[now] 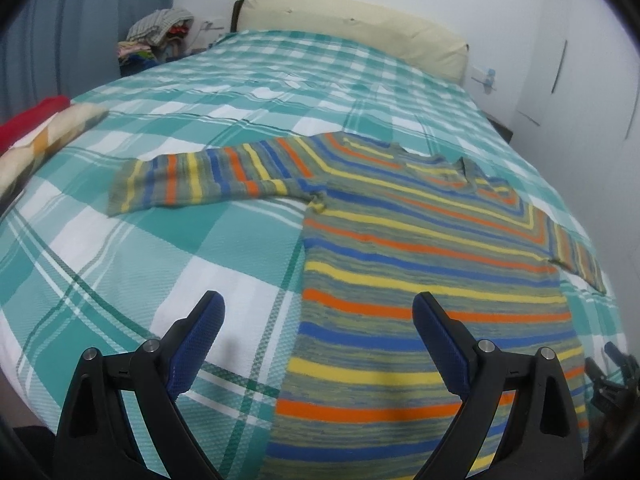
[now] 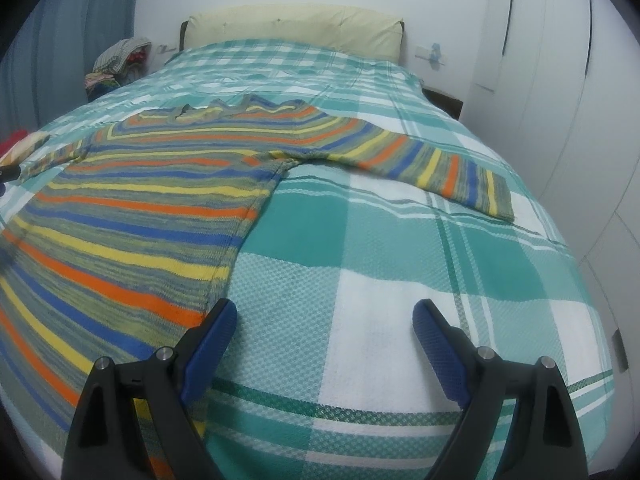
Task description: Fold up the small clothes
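One sweater (image 1: pixel 420 264) lies flat on the bed (image 1: pixel 160 240), sleeves out. My left tool (image 1: pixel 318 312) gapes empty over its left hem edge; my right tool (image 2: pixel 324 318) gapes empty beside the right edge. Soft, light knit, likely stretchy: I would pinch the hem corners.

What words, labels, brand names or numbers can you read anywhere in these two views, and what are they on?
None: no text can be read in either view.
Striped sweater: stripes only, no label showing.
Checked bedspread: pattern only.
Left gripper and right gripper: no marking visible.
Clothes pile beside the bed: too small and blurred to tell.
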Tool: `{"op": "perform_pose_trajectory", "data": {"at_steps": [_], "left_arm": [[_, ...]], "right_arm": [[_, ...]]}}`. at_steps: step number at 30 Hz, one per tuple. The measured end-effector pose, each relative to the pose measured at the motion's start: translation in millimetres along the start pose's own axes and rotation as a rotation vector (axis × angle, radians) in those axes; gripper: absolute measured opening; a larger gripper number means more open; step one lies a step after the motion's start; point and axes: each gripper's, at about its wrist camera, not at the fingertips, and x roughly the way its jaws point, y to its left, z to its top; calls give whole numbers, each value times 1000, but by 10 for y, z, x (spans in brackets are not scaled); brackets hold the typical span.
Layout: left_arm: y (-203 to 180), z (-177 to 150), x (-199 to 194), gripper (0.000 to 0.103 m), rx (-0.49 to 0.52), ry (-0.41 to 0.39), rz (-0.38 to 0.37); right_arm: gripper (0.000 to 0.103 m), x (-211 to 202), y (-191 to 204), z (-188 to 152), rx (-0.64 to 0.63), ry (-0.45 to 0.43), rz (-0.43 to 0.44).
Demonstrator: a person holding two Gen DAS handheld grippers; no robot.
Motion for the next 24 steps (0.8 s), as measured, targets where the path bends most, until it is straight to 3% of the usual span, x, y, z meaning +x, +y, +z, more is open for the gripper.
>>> {"op": "perform_pose_trajectory", "data": {"at_steps": [19,24], "left_arm": [[-99,-35,26,97,49,-8,13],[-193,-81,-9,98,122,-20,8]], "right_arm": [[89,-63,-42,43,5,-26,-17],[89,-46,-98,52,19,-17,-25]]}}
